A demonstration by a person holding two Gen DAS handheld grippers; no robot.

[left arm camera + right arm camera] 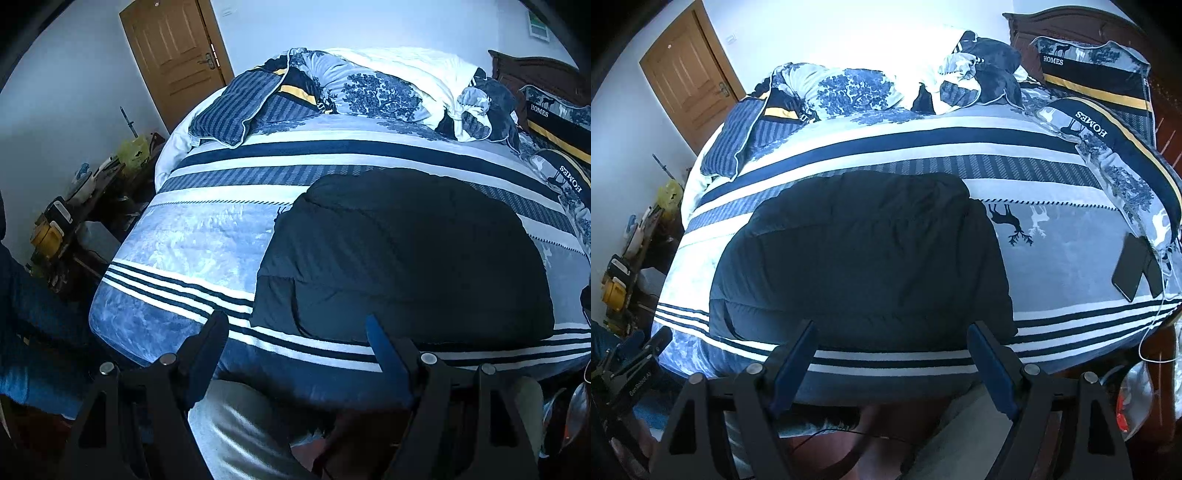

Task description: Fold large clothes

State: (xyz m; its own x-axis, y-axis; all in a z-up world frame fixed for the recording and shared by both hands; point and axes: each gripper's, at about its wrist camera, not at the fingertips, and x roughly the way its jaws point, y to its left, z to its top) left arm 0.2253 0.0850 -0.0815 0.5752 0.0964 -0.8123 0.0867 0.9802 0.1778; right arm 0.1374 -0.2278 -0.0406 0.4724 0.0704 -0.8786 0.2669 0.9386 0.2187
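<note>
A bed [207,236] is filling most of both views, spread with a blue, white and navy striped cover printed with trees and deer, and it is running from the near edge under the cameras back to a dark wooden headboard [1082,26] at the far right. Lying on the cover, close to the near edge, is the dark padded garment [402,254], folded into a thick, roughly rectangular bundle whose near hem is sitting just above the triple navy stripes; from the right wrist it [864,258] is showing at centre, with bare cover on either side. A rumpled duvet and loose clothing [373,92] are piling up along the far side of the bed, and two pillows marked HOMES [1093,74] are leaning by the headboard. A brown door [173,55] is standing shut in the far left wall, with a cluttered side table [74,206] below it beside the bed. A dark phone [1132,266] is resting on the cover to the right of the garment, well apart from it. The left gripper [297,325] is hovering over the bed's near edge with its fingers spread wide and nothing between them, and the right gripper [892,332] is hanging likewise, fingers parted and empty, just short of the garment's near hem.
</note>
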